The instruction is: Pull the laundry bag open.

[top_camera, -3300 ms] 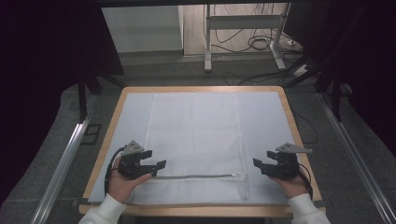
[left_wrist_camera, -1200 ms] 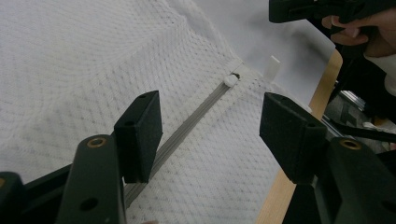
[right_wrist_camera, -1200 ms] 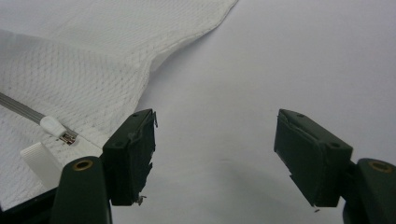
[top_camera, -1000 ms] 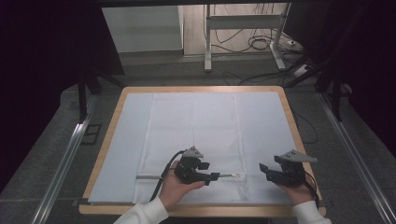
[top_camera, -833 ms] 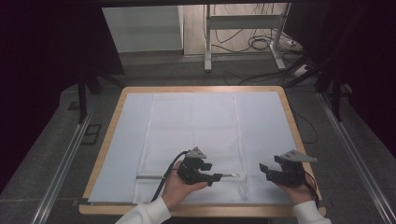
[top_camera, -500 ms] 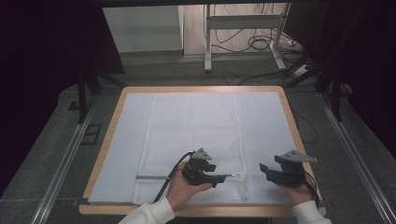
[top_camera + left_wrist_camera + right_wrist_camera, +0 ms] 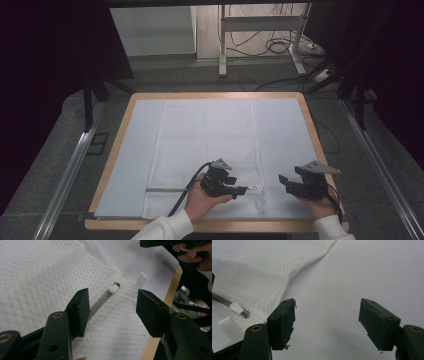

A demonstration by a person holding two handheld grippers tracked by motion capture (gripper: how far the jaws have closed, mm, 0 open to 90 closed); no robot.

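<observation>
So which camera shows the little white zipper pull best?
The left gripper view: the zipper pull sits sharp and close, between its open jaws. The right gripper view shows it near the left edge; in the high view it is a tiny speck.

The table [image 7: 120, 130] is bright under light from above, but the room around it is very dark. The white cloth [image 7: 205, 135] looks a bit washed out. Close up, the black jaws look blurry, with soft shadows underneath.

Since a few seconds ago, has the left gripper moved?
Yes. The left gripper has moved right along the table's near edge, from the left corner toward the zipper's end.
</observation>
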